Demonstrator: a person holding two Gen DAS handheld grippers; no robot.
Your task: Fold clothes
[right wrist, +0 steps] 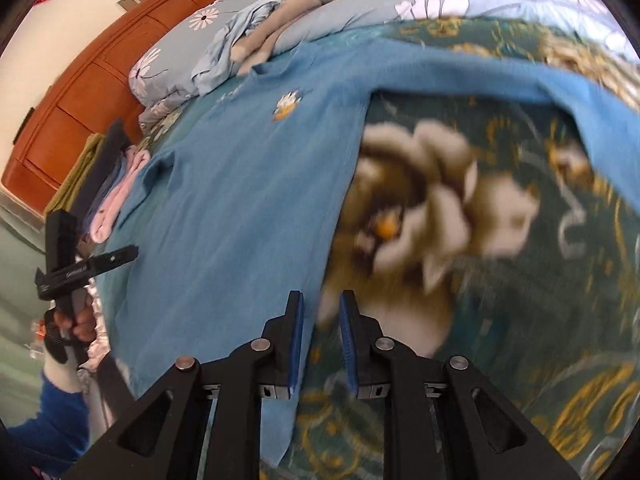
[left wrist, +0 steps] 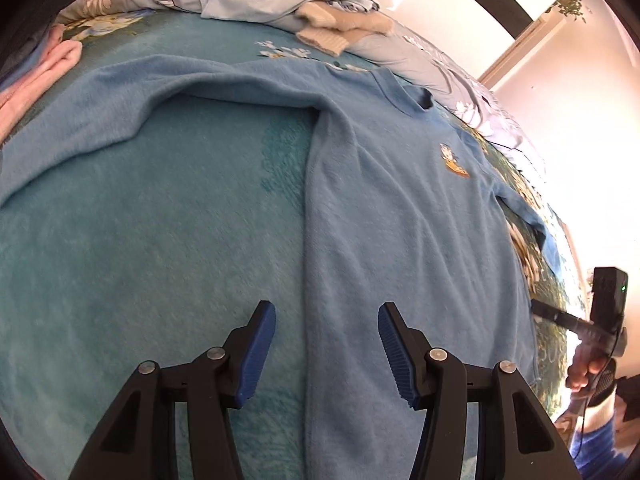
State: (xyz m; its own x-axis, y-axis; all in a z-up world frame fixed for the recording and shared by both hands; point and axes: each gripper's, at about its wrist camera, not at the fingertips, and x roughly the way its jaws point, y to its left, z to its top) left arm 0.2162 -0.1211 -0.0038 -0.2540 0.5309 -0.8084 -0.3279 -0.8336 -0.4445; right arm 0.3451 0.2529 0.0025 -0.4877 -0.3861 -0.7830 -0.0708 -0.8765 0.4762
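One blue sweater (left wrist: 384, 208), two tools

The bed carries a teal blanket (left wrist: 160, 220) with a large flower motif (right wrist: 432, 200) in cream and brown, blurred in the right wrist view. A floral duvet (right wrist: 360, 4) lies bunched along the far side of the blanket. A reddish-brown wooden cabinet (right wrist: 100, 80) stands against the wall beyond the bed, and a hanging green plant (left wrist: 572, 2) shows near the bright wall.
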